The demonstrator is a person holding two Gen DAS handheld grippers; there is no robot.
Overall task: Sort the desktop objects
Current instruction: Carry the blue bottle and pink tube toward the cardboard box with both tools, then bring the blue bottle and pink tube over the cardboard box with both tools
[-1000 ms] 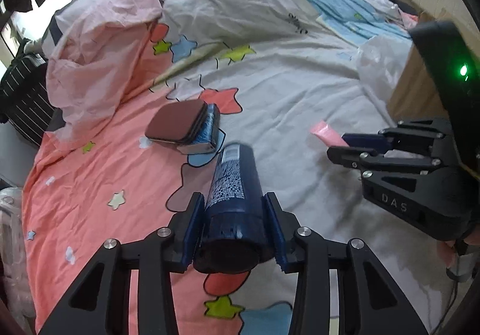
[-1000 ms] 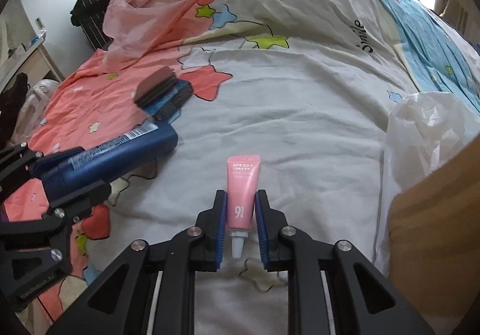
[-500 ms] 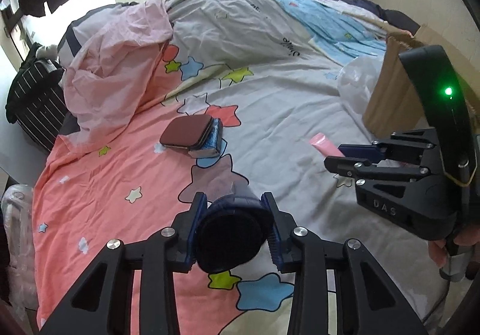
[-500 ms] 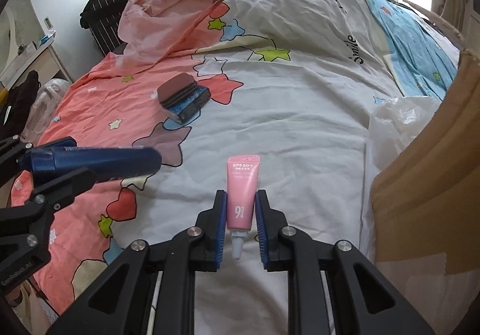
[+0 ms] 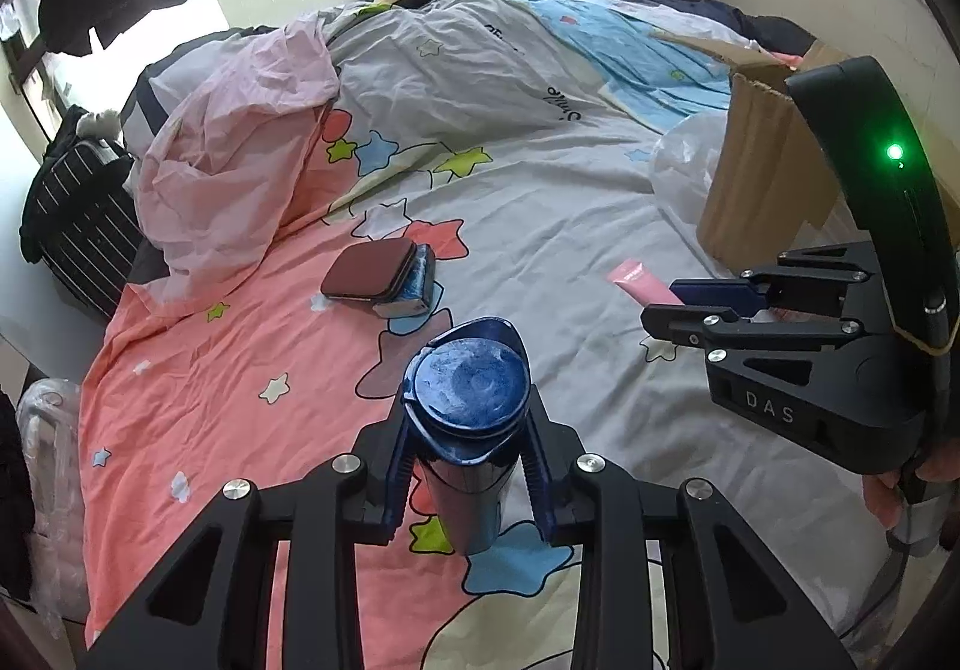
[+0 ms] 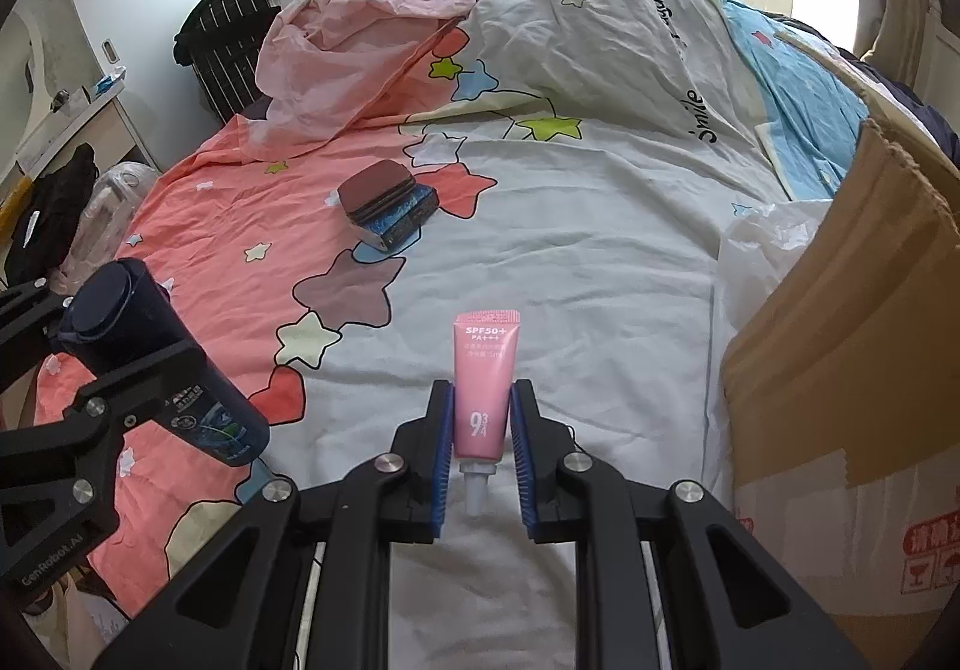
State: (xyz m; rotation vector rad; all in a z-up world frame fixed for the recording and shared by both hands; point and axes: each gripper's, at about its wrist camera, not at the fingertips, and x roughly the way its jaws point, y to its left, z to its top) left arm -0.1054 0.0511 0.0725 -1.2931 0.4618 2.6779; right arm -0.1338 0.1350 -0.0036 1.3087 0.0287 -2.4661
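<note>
My left gripper (image 5: 465,430) is shut on a dark blue bottle (image 5: 467,418), held upright above the bed with its flat end toward the camera. From the right wrist view the same blue bottle (image 6: 162,364) and left gripper (image 6: 108,376) show at the left. My right gripper (image 6: 480,424) is shut on a small pink sunscreen tube (image 6: 483,382), cap end toward the camera. That pink tube (image 5: 642,283) pokes out of the right gripper (image 5: 690,304) in the left wrist view. A brown case stacked on a blue box (image 5: 378,280) lies on the bedspread (image 5: 540,226).
An open cardboard box (image 6: 852,346) stands at the right with a white plastic bag (image 6: 762,244) beside it. A crumpled pink sheet (image 6: 360,28) is heaped at the bed's far left. A striped suitcase (image 6: 231,40) and a desk (image 6: 78,124) stand beyond the bed.
Both grippers have risen well above the bed. The left gripper has turned the blue bottle from lying along the fingers to standing upright. The pink tube stays held.
</note>
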